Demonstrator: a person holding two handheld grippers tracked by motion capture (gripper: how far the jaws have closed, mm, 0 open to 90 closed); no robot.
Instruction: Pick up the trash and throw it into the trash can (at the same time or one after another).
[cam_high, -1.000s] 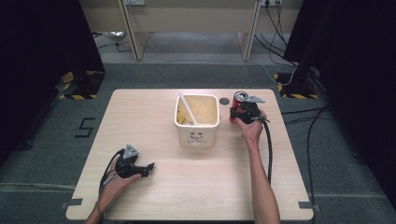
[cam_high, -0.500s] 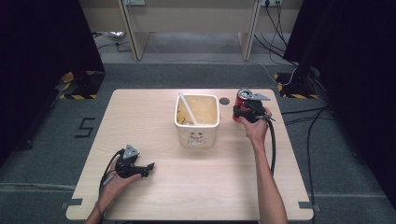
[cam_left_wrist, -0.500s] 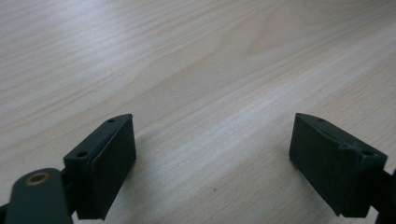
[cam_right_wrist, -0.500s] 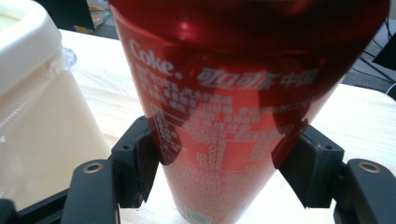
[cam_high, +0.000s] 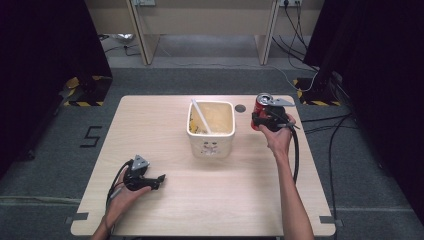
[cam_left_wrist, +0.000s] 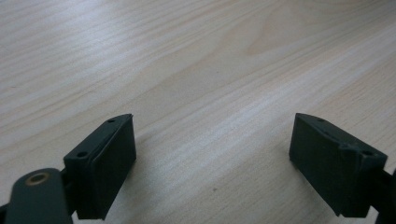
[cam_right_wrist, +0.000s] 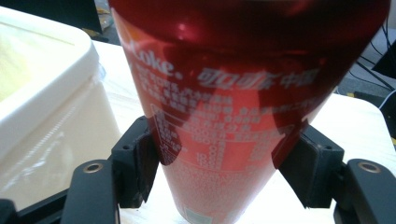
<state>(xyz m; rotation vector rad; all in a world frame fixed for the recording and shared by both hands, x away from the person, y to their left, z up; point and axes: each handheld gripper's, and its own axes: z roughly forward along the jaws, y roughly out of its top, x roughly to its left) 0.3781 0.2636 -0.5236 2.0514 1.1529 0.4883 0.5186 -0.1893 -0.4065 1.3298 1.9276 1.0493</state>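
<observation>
Can's grabbed — nothing else done so far

Right gripper pinches the red can just right of the white tub; left gripper rests spread wide on the table — where the can's headed, can't say.

A cream square tub with a white utensil leaning inside stands toward the tabletop's far edge. Just beside it, nearer the far right corner, the right gripper clasps a red can. The left gripper rests near the near left corner
</observation>
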